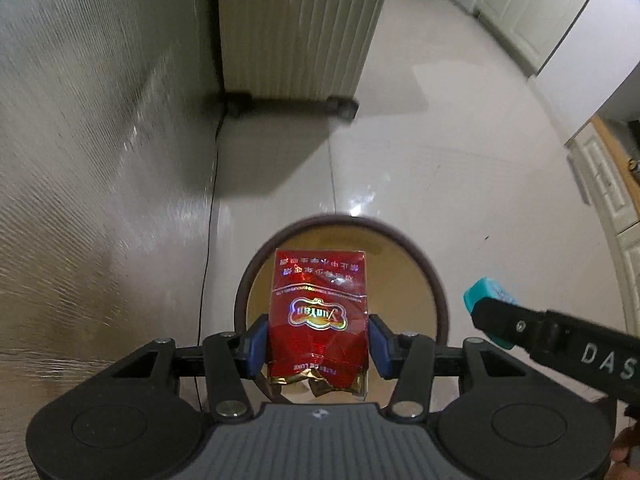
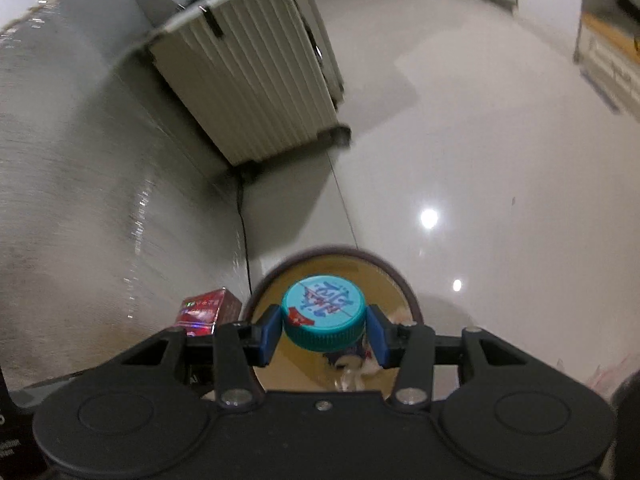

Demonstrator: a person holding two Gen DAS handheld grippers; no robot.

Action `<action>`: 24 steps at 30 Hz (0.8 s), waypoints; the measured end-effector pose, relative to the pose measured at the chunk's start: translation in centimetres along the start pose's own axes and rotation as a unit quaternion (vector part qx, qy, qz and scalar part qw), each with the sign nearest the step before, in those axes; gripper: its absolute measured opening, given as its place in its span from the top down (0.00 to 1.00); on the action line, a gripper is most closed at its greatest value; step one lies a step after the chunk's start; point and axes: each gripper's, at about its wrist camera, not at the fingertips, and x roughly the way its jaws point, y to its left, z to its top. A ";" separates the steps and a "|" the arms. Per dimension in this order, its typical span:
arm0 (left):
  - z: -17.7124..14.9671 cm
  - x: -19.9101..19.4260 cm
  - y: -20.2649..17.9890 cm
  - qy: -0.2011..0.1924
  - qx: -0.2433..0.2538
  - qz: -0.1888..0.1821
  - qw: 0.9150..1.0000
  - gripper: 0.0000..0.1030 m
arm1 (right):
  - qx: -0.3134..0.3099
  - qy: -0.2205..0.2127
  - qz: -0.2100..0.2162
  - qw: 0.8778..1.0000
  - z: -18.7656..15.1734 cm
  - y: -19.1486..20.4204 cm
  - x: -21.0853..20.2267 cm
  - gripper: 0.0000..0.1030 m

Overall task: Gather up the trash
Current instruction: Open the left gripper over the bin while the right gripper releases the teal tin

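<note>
Red cigarette pack held over a round bin

At lower centre of the frame the left gripper [image 1: 318,340] clamps a crumpled red cigarette pack [image 1: 318,312] between its blue pads [image 1: 256,344], gold foil showing at the pack's torn lower end. Behind the pack sits a round bin [image 1: 438,292] with a dark rim and tan inside, on the glossy white floor [image 1: 440,160]. At right the other gripper [image 1: 486,308] enters with a teal cap. A ribbed cream suitcase [image 1: 296,28] stands at upper centre.

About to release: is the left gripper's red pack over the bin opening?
Yes, in the left wrist view the red pack, gripped by the left gripper, sits framed inside the bin rim.
</note>
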 end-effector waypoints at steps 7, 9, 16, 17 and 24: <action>0.1 3.8 0.5 0.028 0.011 0.001 1.000 0.50 | 0.015 0.057 -0.008 0.998 -0.5 -2.1 6.0 0.55; 0.1 4.9 0.4 0.040 0.018 0.003 0.999 0.50 | 0.011 0.066 -0.013 0.998 -0.3 -2.2 7.1 0.55; -0.1 6.1 1.3 0.056 0.022 -0.015 0.998 0.50 | 0.011 0.091 -0.026 0.995 -0.1 -2.7 10.5 0.55; -0.1 6.3 1.4 0.057 0.022 -0.018 0.998 0.50 | 0.009 0.092 -0.027 0.995 -0.2 -2.7 10.8 0.55; 0.2 6.8 2.2 0.045 0.001 -0.023 0.999 0.43 | -0.010 0.090 -0.019 0.996 -0.1 -2.2 11.9 0.54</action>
